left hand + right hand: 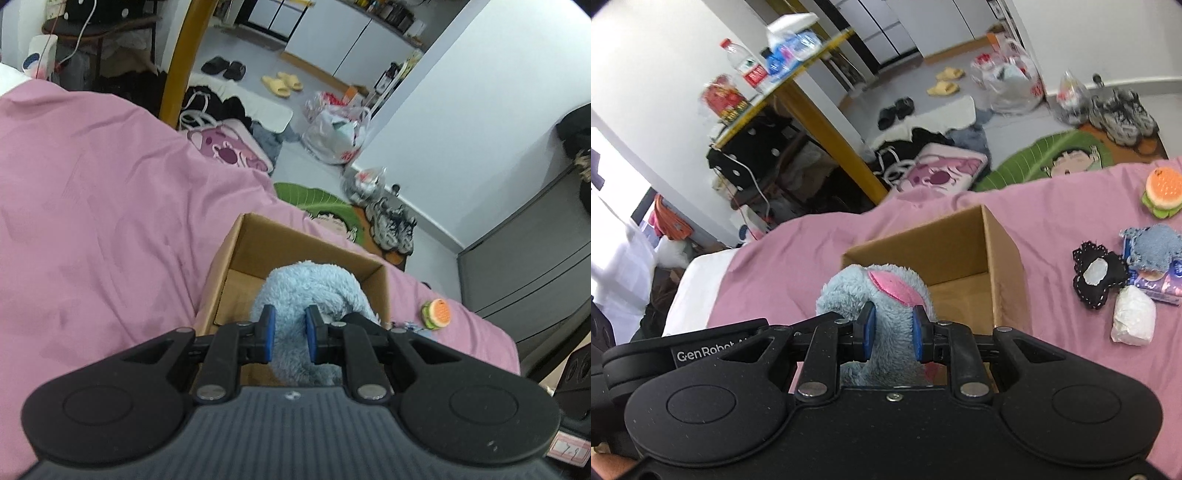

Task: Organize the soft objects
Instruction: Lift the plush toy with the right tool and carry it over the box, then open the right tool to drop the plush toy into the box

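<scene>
Both the left gripper [290, 334] and right gripper [893, 334] have their fingers clamped on the blue plush toy [886, 295], hanging over the cardboard box [1004, 254] at 12 o'clock. Uneven release could snag fur or tip the box.

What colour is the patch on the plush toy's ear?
Pink, on the light blue plush toy; right wrist view shows it best.

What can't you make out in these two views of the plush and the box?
- Box floor: left wrist view, mostly hidden behind the plush and left gripper.
- Plush's lower body: right wrist view, hidden by the right gripper.
- Denim item: right wrist view, cut off by the right edge.
- Bottle label: right wrist view, too blurred to read.
</scene>
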Demonstrator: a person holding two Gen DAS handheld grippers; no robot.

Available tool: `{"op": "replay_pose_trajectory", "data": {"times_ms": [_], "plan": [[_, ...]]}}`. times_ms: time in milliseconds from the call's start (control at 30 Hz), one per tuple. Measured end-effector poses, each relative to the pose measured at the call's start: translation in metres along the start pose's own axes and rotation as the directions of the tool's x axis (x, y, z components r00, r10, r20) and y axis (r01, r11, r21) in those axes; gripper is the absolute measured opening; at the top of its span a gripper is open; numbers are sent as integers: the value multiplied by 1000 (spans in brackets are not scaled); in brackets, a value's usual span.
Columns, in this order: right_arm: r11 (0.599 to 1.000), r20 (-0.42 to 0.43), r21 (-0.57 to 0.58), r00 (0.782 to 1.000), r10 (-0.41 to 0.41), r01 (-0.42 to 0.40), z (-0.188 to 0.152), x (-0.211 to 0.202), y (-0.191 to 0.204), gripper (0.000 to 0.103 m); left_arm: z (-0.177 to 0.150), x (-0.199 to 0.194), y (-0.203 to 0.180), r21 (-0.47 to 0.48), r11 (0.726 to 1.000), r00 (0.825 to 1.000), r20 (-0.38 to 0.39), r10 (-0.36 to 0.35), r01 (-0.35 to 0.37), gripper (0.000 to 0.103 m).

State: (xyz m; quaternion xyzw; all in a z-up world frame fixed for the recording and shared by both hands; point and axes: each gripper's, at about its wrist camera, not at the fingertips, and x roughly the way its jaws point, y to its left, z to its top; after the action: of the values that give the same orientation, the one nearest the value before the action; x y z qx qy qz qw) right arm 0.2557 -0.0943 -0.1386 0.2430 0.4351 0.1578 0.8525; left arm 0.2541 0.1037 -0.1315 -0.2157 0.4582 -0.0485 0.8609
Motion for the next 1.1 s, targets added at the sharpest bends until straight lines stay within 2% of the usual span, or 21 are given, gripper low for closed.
{"op": "replay_pose_trajectory", "data": {"times_ms": [300, 400, 600, 733, 833, 900, 933, 1000, 1067, 1100], "plan": [[998, -57, -26, 997, -57, 55, 6, 31, 3, 23, 15, 32, 15, -29, 999, 999, -47, 23, -24, 16], [995, -48, -57, 995, -90, 87, 6, 33, 7, 25, 17, 37, 14, -31, 999, 998, -56, 31, -33, 16], [996, -48, -22, 995, -85, 84, 10, 31, 2, 28, 20, 35, 9, -8, 998, 996, -53, 66, -66, 19], [996, -30, 16, 996, -84, 85, 12, 21, 0, 42, 21, 28, 7, -9, 997, 996, -51, 79, -79, 22], [997, 0, 23, 997, -72, 71, 12, 6, 1, 50, 20, 12, 2, -4, 995, 995, -11, 100, -100, 34], [998, 21, 34, 998, -53, 52, 10, -6, 0, 56, 18, 1, 0, 0, 992, 992, 16, 122, -122, 52], [999, 34, 31, 999, -42, 41, 9, -12, 0, 60, 16, -5, -1, 1, 991, 990, 29, 135, -135, 56], [1000, 66, 16, 998, -12, 11, 8, -25, 0, 71, 13, -16, -3, 4, 988, 987, 54, 151, -152, 70], [1000, 103, -6, 995, 11, -10, 5, -41, 0, 83, 9, -27, -6, 11, 990, 986, 81, 143, -144, 76], [1000, 122, -17, 992, 17, -15, 5, -48, -1, 84, 7, -32, -8, 17, 991, 987, 89, 134, -136, 77]]}}
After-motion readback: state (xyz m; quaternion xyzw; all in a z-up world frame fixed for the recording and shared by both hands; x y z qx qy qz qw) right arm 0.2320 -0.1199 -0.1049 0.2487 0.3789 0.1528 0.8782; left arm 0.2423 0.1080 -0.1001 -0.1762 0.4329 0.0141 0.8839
